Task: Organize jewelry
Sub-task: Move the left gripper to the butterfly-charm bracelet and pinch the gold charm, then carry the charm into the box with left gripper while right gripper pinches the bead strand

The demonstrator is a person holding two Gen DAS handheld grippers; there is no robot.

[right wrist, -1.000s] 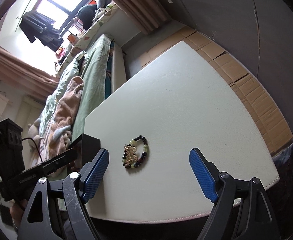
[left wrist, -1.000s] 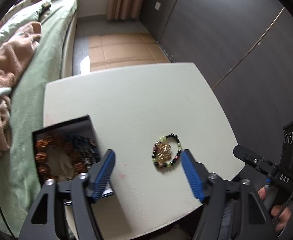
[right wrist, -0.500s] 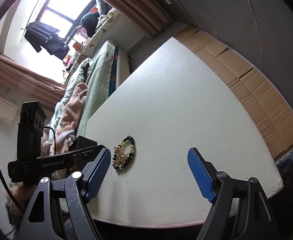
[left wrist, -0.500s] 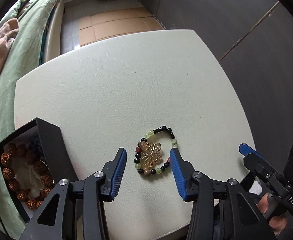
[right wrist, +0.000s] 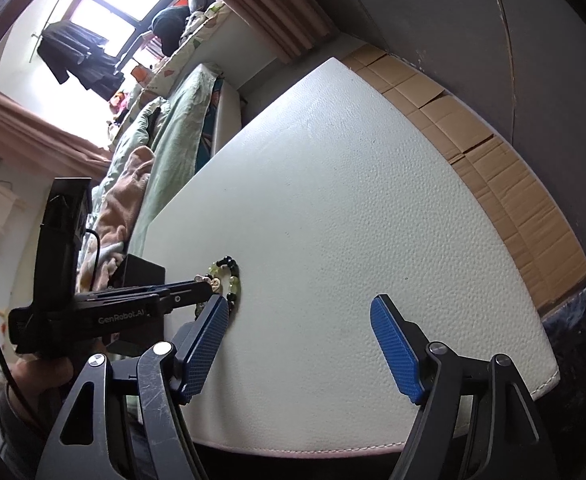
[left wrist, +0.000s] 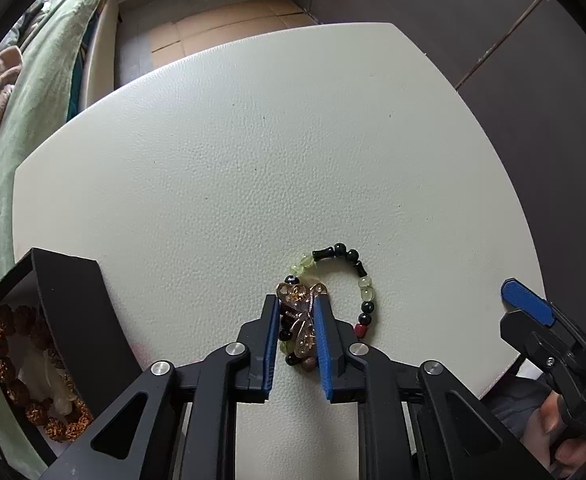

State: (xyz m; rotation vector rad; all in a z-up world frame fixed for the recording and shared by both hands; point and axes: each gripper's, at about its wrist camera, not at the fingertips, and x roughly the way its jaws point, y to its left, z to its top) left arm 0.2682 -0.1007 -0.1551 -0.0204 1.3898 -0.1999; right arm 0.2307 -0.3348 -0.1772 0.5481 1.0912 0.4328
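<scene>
Left tongs (left wrist: pixel 298 330) lowered, just closed onto bracelet (left wrist: pixel 325 304) charm

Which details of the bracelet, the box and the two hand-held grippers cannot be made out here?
- Bracelet, left wrist view: beads behind the left hand-held gripper fingers.
- Black box, left wrist view: contents cut off by the frame edge.
- Bracelet, right wrist view: too small, partly hidden.
</scene>
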